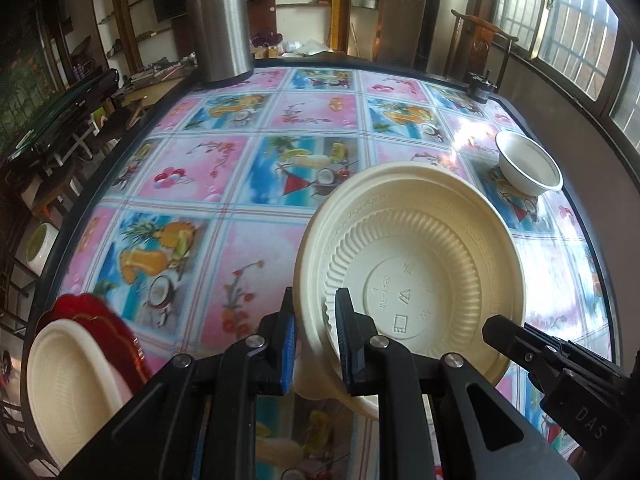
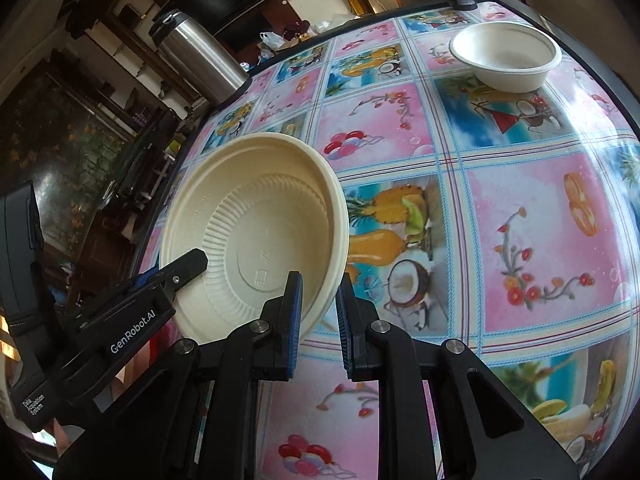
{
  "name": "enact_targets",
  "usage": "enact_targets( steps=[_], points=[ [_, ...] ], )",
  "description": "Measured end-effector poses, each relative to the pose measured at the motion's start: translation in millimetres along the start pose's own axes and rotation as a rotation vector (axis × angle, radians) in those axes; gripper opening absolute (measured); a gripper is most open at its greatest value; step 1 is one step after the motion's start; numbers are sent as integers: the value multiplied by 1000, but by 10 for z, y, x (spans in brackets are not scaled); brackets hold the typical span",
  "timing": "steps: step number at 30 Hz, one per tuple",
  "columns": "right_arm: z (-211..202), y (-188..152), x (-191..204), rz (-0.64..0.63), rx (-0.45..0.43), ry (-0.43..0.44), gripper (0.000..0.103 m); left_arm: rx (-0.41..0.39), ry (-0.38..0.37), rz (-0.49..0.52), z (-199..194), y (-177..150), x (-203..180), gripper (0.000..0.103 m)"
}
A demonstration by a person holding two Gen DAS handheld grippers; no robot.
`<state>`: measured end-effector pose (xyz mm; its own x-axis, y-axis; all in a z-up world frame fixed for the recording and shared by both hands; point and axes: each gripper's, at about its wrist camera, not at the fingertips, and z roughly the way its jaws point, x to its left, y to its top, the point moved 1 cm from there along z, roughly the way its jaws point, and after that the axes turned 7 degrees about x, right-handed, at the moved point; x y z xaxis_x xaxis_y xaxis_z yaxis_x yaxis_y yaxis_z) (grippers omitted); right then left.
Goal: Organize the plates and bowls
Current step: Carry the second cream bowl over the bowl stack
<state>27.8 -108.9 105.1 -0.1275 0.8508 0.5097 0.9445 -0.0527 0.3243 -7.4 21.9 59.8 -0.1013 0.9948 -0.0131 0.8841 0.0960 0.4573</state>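
Observation:
A cream plastic plate [image 1: 420, 256] is held tilted above the table, its ribbed underside facing both cameras; it also shows in the right wrist view [image 2: 256, 232]. My left gripper [image 1: 316, 340] is shut on its rim. My right gripper [image 2: 318, 316] is shut on the opposite rim, and its finger [image 1: 520, 344] shows in the left wrist view. The left gripper's finger [image 2: 180, 272] shows in the right wrist view. A white bowl [image 2: 506, 56] stands upright at the far right of the table, also in the left wrist view [image 1: 528, 162]. Another cream plate [image 1: 72, 380] lies on a red plate [image 1: 104, 324] at the near left.
A steel thermos [image 1: 220, 24] stands at the table's far left edge, also in the right wrist view [image 2: 196, 56]. A small black object [image 1: 482, 86] sits at the far right edge. The table has a colourful fruit-print cloth [image 1: 240, 168]. A wooden chair [image 1: 480, 40] stands behind.

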Motion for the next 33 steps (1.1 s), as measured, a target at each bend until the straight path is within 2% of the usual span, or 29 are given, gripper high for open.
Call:
enact_targets(
  steps=[13,33],
  points=[
    [-70,-279,611,-109,3,15,16,-41,17,-68,-337,-308,527,17],
    [-62,-375,845,-145,10,15,16,-45,12,-90,-454,-451,753,17]
  ],
)
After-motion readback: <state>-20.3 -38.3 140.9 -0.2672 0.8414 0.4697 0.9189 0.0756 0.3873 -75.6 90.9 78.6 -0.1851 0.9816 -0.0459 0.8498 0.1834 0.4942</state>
